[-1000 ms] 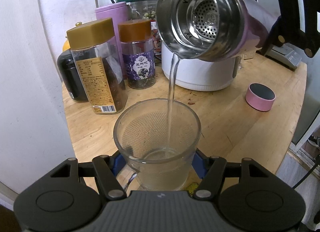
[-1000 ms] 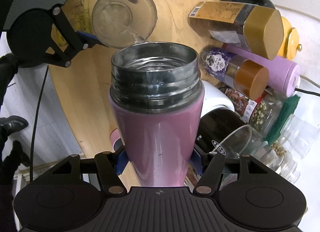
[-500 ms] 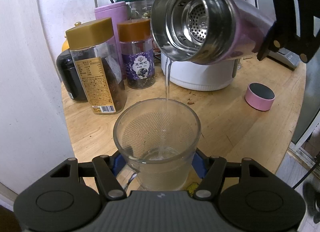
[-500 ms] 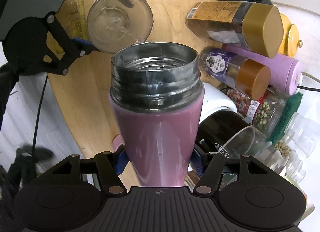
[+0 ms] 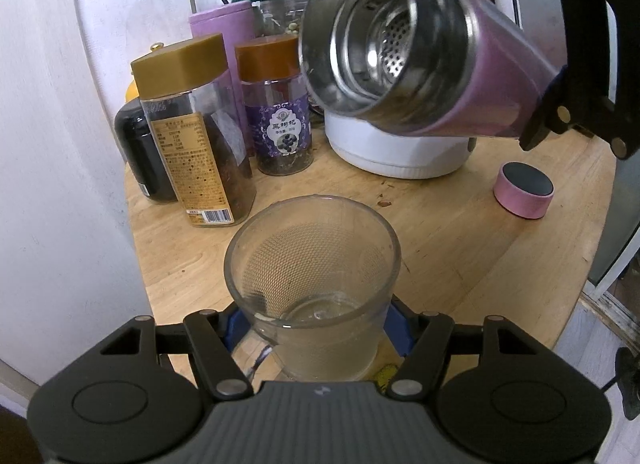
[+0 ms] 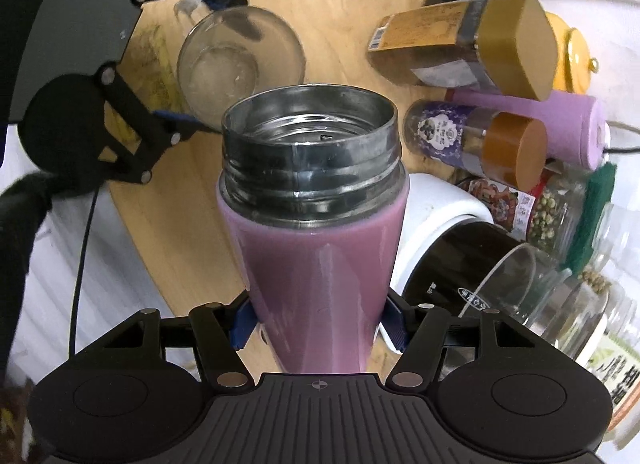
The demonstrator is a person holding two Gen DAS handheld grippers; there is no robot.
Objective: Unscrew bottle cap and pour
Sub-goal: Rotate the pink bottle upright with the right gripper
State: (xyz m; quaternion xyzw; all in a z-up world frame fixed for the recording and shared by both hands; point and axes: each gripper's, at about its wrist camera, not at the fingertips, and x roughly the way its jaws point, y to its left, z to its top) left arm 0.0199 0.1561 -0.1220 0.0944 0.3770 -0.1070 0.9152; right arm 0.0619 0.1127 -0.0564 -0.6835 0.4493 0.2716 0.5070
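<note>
Holding: right gripper (image 6: 318,322) clamped on pink steel flask (image 6: 316,240), uncapped, tilted mouth-down, no stream visible | left gripper (image 5: 316,328) clamped on glass mug (image 5: 314,284), ahead of and below flask mouth, some liquid inside | pink cap (image 5: 524,195) on wooden table (image 5: 460,248), right of mug, apart

Soft, even indoor light is falling on the wooden table (image 5: 460,248); glare is streaking the steel bottle mouth (image 6: 312,152). Fisheye is bending edges around the table, corners going black, slight motion blur.
</note>
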